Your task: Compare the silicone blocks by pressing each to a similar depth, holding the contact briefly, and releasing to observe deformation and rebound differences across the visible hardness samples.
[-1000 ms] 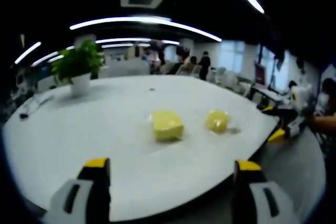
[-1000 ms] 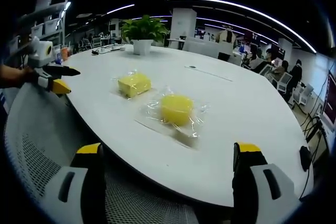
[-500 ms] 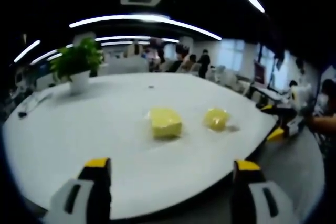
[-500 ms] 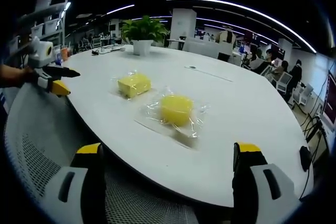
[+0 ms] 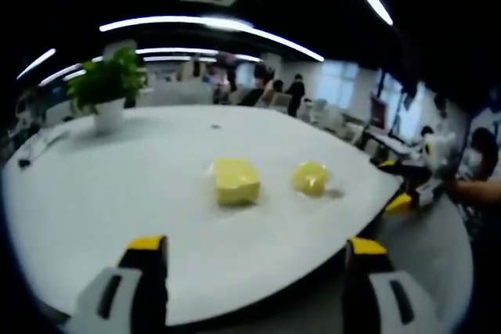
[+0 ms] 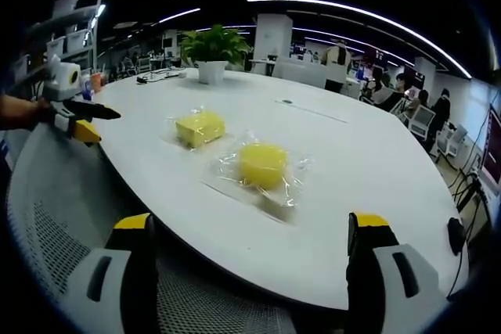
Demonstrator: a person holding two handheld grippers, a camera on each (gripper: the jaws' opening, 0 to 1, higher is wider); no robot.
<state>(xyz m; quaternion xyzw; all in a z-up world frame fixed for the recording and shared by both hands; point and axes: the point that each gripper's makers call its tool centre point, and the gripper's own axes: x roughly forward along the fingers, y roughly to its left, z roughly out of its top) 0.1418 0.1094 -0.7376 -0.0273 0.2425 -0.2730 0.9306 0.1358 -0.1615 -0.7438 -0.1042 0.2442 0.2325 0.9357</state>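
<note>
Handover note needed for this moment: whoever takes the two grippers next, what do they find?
Left gripper: jaws open, empty, at the white table's edge.
Right gripper: jaws open, empty, also off the blocks.
Square yellow block and round yellow block lie side by side on the table, each in clear wrap; the round one lies closer to the right gripper.
Done: no press under way.
Left: press, hold and release each block to similar depth, compare rebound.

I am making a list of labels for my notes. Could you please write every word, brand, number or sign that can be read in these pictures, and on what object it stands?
No readable text in either view.
Square silicone block and round silicone block: clear wrappers, no print visible.
White plant pot: plain.
Distant red panel: too blurred to read.
</note>
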